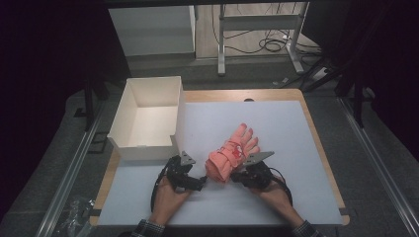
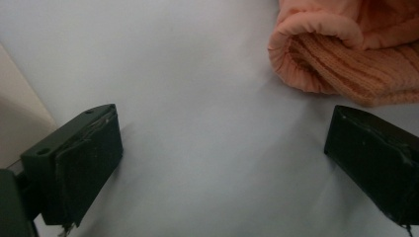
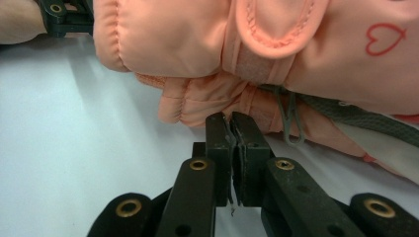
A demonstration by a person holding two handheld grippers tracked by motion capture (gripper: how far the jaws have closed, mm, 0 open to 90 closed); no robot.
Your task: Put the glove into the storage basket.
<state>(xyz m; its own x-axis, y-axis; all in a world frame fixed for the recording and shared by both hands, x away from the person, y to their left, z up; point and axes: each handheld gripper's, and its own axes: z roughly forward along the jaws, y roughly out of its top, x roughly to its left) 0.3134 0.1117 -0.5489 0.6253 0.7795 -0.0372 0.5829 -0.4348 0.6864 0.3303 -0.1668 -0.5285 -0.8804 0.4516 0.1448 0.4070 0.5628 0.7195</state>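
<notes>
Closed black jaws of the right claw (image 3: 232,129) sit nearest the lens in the right gripper view, pressed together with nothing visibly pinched between them, their tips right at the lower edge of the pink gloves (image 3: 257,59). Whether they touch the fabric cannot be told.

Those gloves (image 1: 231,155) lie bundled near the middle of the tabletop (image 1: 276,123), fingers pointing away from the person, cuffs toward the near edge, a small red heart printed on the shell. In the left gripper view a ribbed knit cuff (image 2: 346,64) folds open just beyond the far jaw. There the left claw (image 2: 217,148) stands wide, empty, resting low on the pale surface just beside the bundle; from the high view it sits at the bundle's left (image 1: 197,181), with the right claw (image 1: 236,174) at its near right side.

Well to the left stands an empty white box (image 1: 148,118), its open top facing up.

Judging by this, the work in hand looks like gathering the gloves, probably for the box. Next, the right claw would need to open before it can take any fabric, while the left could close on the knit cuff.
</notes>
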